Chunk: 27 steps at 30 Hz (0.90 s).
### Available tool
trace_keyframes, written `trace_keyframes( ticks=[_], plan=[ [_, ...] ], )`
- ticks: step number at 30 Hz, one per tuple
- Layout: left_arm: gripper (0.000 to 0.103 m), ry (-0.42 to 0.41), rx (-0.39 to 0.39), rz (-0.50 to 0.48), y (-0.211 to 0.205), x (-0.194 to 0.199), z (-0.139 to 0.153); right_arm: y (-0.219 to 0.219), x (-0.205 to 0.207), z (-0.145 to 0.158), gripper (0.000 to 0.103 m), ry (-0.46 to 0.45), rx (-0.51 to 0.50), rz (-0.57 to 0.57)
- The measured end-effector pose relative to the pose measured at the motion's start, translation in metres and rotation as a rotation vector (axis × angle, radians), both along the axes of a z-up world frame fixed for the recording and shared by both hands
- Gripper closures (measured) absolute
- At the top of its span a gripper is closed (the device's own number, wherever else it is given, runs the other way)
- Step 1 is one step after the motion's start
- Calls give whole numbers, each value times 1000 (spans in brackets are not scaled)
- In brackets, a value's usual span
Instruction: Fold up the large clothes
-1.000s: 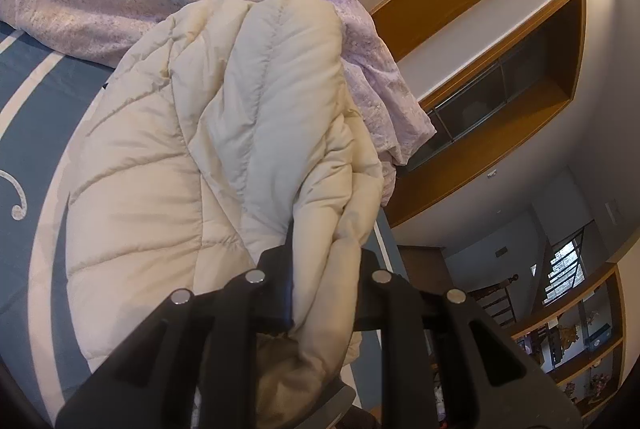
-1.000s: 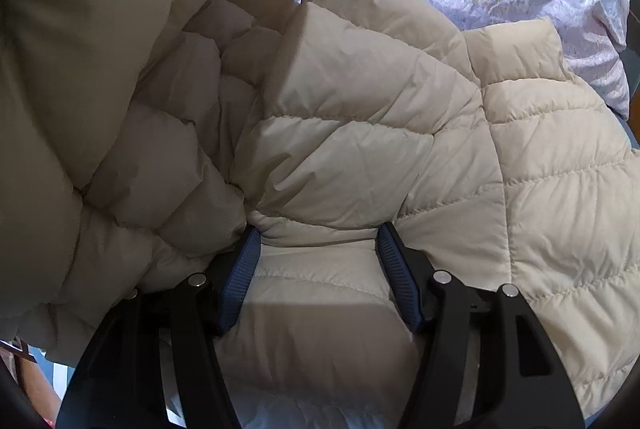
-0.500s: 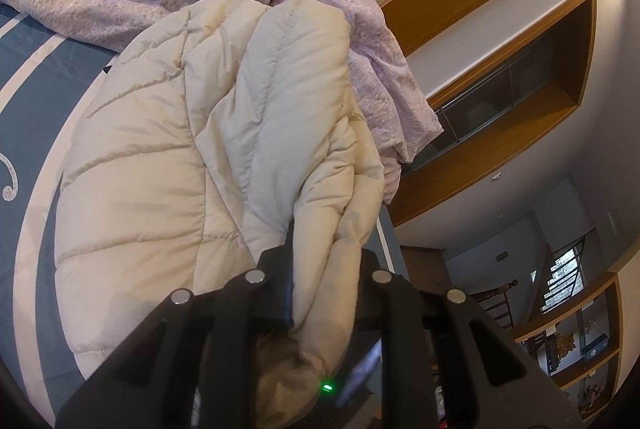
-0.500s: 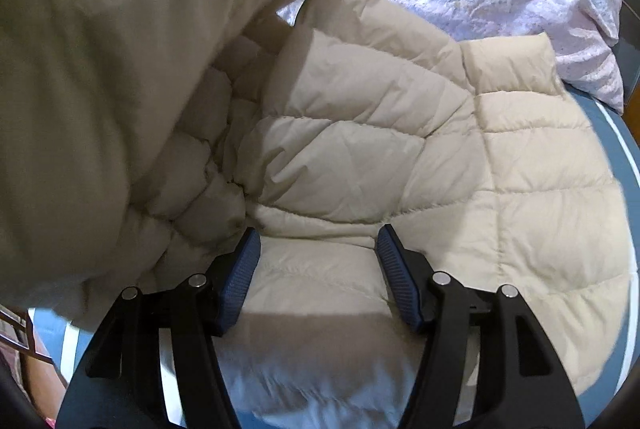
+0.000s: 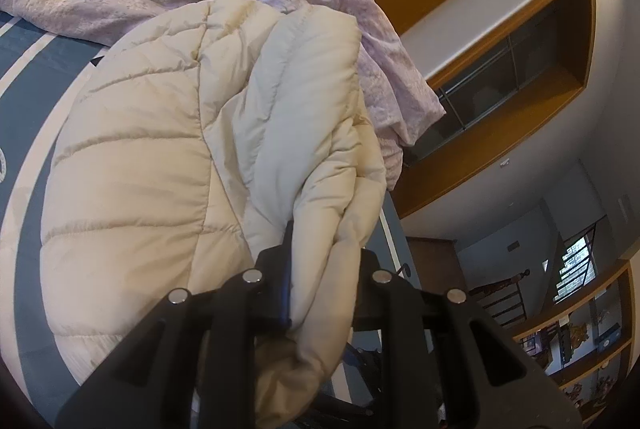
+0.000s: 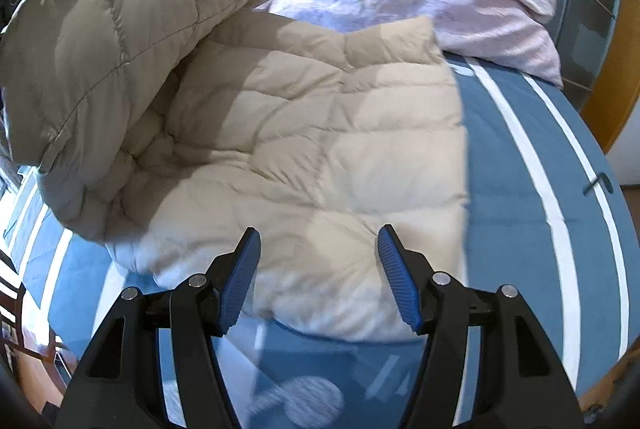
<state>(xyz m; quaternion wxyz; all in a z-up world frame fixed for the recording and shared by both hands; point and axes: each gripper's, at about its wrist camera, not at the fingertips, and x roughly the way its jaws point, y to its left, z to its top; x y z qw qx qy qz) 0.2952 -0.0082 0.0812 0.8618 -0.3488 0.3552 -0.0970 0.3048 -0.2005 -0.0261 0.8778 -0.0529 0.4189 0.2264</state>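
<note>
L gripper [image 5: 320, 269] pinches puffer jacket [image 5: 160, 169]; R gripper [image 6: 318, 269] fingers apart, empty.

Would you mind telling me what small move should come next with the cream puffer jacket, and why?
Probably carry the raised flap across and lay it down. The left gripper is shut on a fold of the jacket, whose flap hangs lifted over the flat half, while the right gripper hovers open, holding nothing.
</note>
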Motion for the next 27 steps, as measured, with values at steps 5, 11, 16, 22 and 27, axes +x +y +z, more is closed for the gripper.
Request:
trace_keyframes(
  ticks=[5,11,16,22,27],
  plan=[
    [85,8,5,-17,-19,4,-3,-6,-10,-6,40,6,0,-4],
    [85,38,12,-59,-49,14,-17,-13,-8,-19,40,37,33,-17],
    [84,94,13,-78,-67,30,-38,-18,-8,-23,40,42,74,-26],
    [77,129,1,-100,-79,42,-49,-22,-6,-25,40,49,98,-32],
    [55,121,-20,-106,-77,40,-41,-22,-5,-25,40,54,105,-37]
  ],
)
